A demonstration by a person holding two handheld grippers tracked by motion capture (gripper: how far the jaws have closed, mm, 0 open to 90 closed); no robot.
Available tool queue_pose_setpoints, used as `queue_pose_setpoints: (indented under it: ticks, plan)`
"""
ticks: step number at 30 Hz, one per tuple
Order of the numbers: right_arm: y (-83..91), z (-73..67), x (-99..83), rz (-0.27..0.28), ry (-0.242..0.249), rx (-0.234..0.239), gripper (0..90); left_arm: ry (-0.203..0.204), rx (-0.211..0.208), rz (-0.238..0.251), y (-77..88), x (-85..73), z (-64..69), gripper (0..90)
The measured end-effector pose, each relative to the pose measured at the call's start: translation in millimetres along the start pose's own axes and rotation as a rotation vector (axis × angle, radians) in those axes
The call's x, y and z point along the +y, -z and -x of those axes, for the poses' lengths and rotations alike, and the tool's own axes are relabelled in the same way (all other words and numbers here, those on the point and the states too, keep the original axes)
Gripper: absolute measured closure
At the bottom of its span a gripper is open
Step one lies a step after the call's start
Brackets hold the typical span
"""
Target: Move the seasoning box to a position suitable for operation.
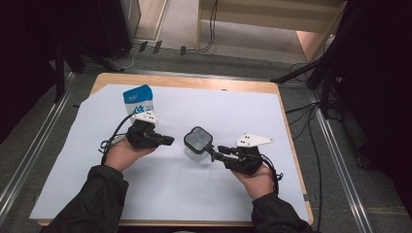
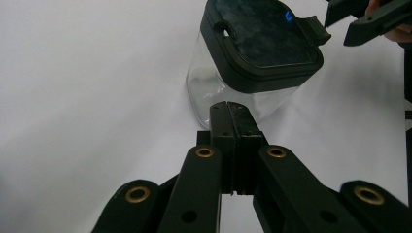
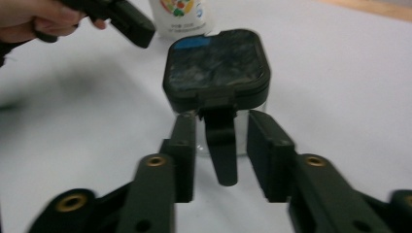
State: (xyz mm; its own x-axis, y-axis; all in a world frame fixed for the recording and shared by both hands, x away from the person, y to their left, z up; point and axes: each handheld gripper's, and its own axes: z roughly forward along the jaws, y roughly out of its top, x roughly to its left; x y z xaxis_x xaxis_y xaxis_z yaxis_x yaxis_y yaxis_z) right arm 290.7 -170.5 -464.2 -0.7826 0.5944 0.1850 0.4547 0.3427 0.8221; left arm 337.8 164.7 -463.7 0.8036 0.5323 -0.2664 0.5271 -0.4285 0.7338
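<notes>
1. Jar [image 1: 197,145], clear with black square lid, is seen at table [image 1: 184,82] centre on white sheet [image 1: 73,160], carton [image 1: 139,102] at its 10 o'clock.
2. Lid latch tab [image 3: 221,145] is shown hanging between right gripper [image 3: 221,155] jaws; jaws are parted, not touching it.
3. Left gripper [image 2: 232,121] jaws are pressed together, empty, beside jar at 6 o'clock.

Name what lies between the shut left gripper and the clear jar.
Nothing: in the left gripper view only bare white paper separates the left gripper from the jar.
</notes>
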Motion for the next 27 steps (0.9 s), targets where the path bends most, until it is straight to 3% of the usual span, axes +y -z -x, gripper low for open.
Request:
queue_pose_setpoints:
  ticks: [1, 3, 5, 8, 16, 19, 27]
  plan:
    - [0.0, 0.0, 0.0, 0.000, 0.000, 0.000, 73.9, 0.007, -0.003, -0.003, -1.9, 1.2, -1.1, 90.0]
    - [1.3, 1.3, -3.3, 0.006, -0.013, 0.008, 85.1, 0.014, -0.008, -0.005, -5.2, 3.4, -2.8, 90.0]
    - [2.2, 0.5, -4.9, -0.002, -0.017, 0.009, 90.0, 0.023, -0.030, 0.001, -8.8, 4.9, -4.5, 90.0]
    - [1.6, -0.5, -6.4, 0.001, -0.011, 0.016, 90.0, 0.018, -0.025, -0.014, -14.6, 6.9, -7.0, 90.0]
    - [-17.8, -7.3, -13.1, -0.067, -0.016, 0.070, 90.0, 0.006, -0.026, -0.022, -24.5, 6.9, -12.0, 90.0]
    - [-23.3, -7.8, -14.1, -0.087, -0.001, 0.075, 90.0, 0.015, -0.033, -0.019, -28.0, 6.7, -13.2, 90.0]
    - [-28.7, -1.1, -13.8, -0.097, -0.017, 0.077, 90.0, 0.005, -0.040, -0.012, -29.2, 7.3, -9.3, 90.0]
